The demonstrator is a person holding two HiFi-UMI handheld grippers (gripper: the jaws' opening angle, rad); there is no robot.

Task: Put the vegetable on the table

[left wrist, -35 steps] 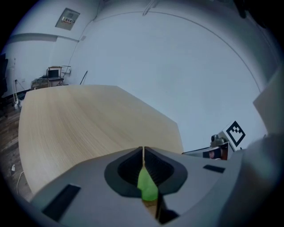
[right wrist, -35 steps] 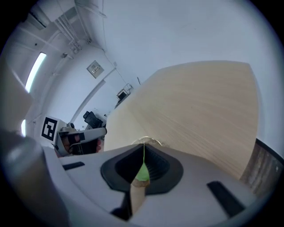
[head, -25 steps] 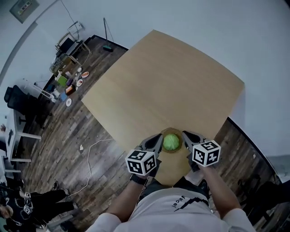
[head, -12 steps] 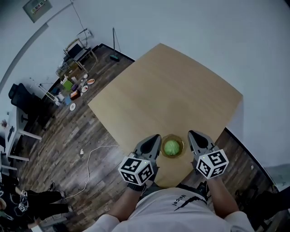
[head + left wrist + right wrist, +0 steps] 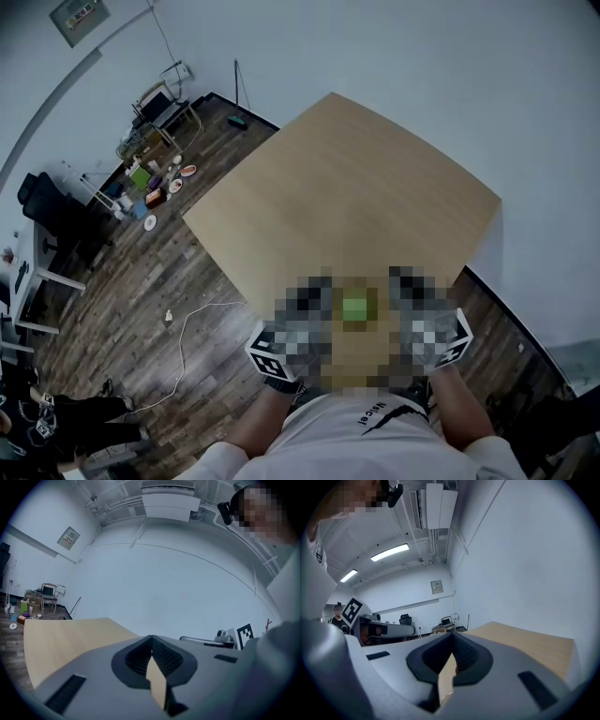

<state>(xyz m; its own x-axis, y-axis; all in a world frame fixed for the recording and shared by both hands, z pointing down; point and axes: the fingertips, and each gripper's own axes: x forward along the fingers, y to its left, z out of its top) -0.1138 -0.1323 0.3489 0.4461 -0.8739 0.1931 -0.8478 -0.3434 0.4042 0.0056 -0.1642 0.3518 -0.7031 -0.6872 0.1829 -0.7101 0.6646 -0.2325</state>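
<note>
A round green vegetable (image 5: 355, 307) sits near the near edge of the light wooden table (image 5: 347, 187), between my two grippers. Mosaic patches cover that spot in the head view, so what it rests in is unclear. My left gripper (image 5: 311, 302) is just left of the vegetable and my right gripper (image 5: 407, 284) just right of it, neither touching it. In the left gripper view the left gripper (image 5: 151, 638) has its jaw tips meeting, with nothing held. The right gripper (image 5: 452, 637) looks the same in its own view. Both point out over the tabletop.
White walls run behind and to the right of the table. On the wooden floor at the left lie plates and small items (image 5: 155, 178), a rack (image 5: 150, 98), a black chair (image 5: 47, 206) and a white cable (image 5: 187, 328). A person (image 5: 56, 422) stands at the lower left.
Over the last second both grippers drew apart sideways and back from the vegetable, which stayed in place. Since half a second ago nothing visibly moved.
</note>
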